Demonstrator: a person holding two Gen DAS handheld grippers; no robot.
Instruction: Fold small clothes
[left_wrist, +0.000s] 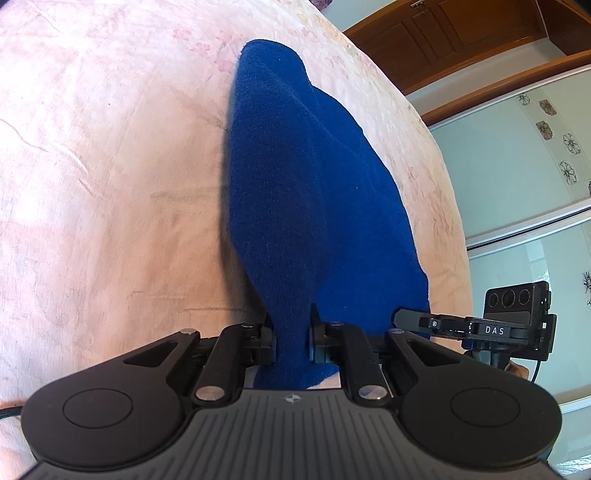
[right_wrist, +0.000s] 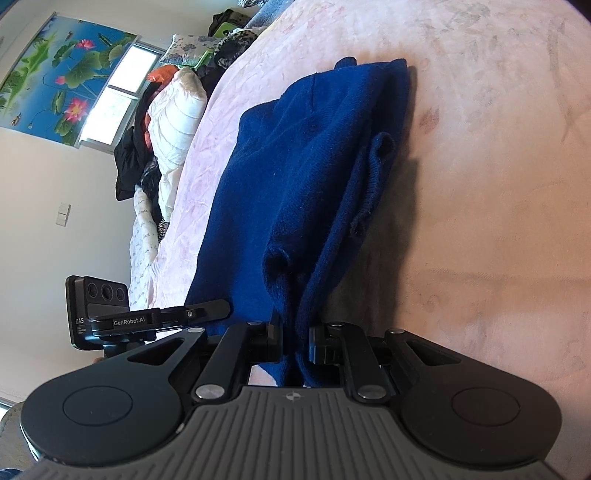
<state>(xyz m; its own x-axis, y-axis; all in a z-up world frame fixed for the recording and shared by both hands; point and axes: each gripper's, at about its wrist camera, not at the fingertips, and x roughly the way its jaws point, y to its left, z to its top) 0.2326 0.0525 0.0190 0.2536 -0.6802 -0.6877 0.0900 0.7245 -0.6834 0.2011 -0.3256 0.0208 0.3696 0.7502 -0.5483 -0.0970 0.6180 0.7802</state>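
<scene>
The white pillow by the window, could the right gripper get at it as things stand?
Probably not. The right gripper is shut on the blue knitted garment, so its jaws are occupied, and the white pillow lies well beyond the garment across the bed.

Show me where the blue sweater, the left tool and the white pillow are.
blue sweater (left_wrist: 295, 192): left wrist view, middle of the fabric.
left tool (left_wrist: 291, 338): left wrist view, between its fingertips.
white pillow (right_wrist: 177, 114): right wrist view, its side.

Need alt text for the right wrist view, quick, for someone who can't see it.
The right tool is shut on the near edge of a dark blue knit garment that stretches away across a pale pink bedspread. The left tool shows at left, with piled bedding and a lotus wall hanging beyond.
</scene>
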